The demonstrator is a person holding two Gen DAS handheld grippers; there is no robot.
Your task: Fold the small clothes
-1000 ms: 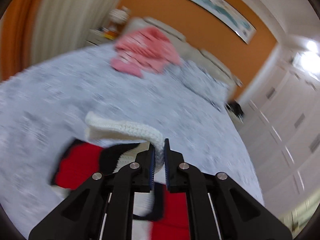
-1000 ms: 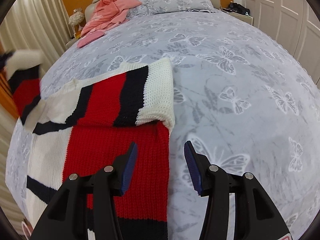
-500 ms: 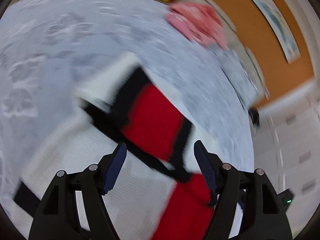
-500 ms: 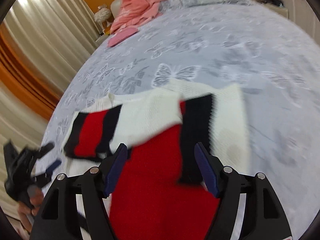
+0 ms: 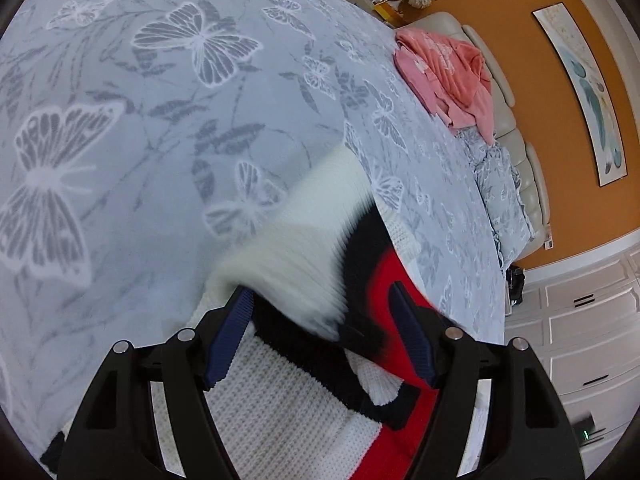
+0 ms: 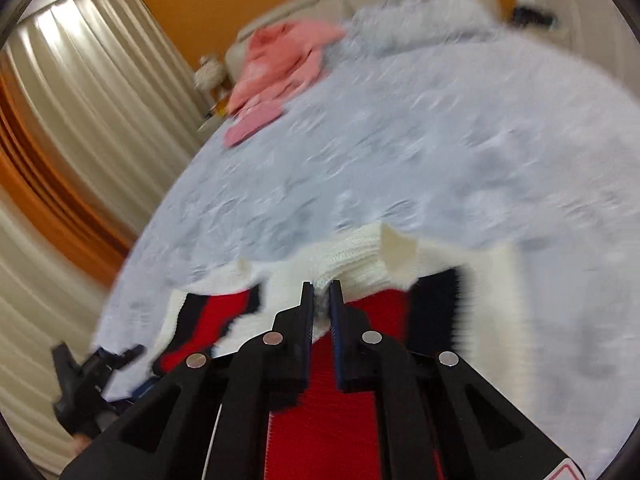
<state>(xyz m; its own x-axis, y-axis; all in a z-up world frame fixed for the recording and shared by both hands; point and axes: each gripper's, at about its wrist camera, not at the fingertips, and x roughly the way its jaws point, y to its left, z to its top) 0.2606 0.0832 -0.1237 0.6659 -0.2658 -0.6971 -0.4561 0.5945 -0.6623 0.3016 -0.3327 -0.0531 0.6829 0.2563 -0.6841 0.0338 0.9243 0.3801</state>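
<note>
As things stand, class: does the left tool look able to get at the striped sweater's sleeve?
Probably yes. The left tool stands open right over the striped sweater, its sleeve lying between the fingers with nothing over it. The right tool pinches the white knit further along, clear of that path.

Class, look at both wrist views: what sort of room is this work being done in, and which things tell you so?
Most likely a bedroom: a large bed with a butterfly-print cover, a padded headboard with pillows against it, and white wardrobe doors beside it.
</note>
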